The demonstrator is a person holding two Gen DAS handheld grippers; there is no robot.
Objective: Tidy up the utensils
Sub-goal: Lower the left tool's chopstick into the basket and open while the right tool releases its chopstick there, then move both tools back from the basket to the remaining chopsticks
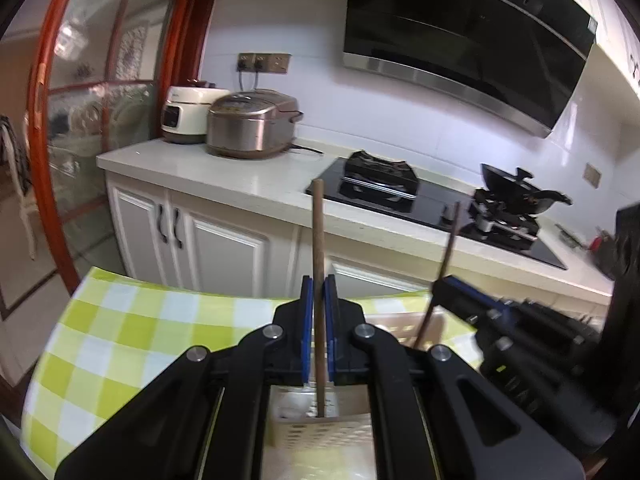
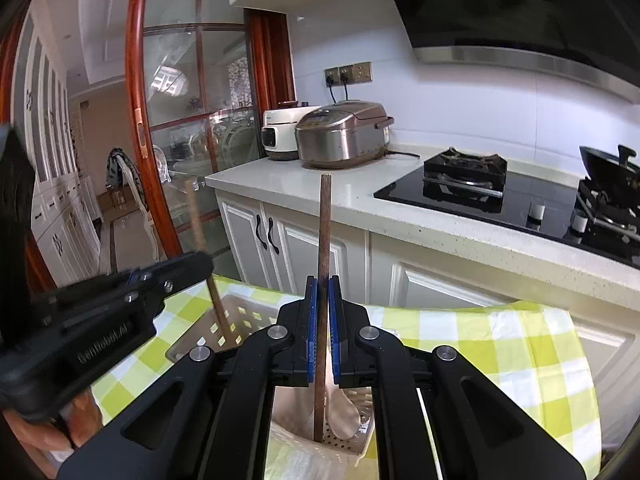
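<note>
— Both tongs are clamped tight: my left gripper on 1 brown chopstick, my right gripper on the other chopstick.

— Where do the tips sit?

— Down inside the cream perforated basket on the checked tablecloth, beside a white spoon. I judge this the dropping-in step; next, loosen each grip.

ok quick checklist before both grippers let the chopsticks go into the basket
1. Left gripper shut on its chopstick: ok.
2. Right gripper shut on its chopstick: ok.
3. Left chopstick's lower end inside the white basket: ok.
4. Right chopstick's lower end inside its basket, beside the white spoon: ok.
5. Tips resting on the basket floor: cannot tell.
6. Grippers apart from each other: ok.
</note>
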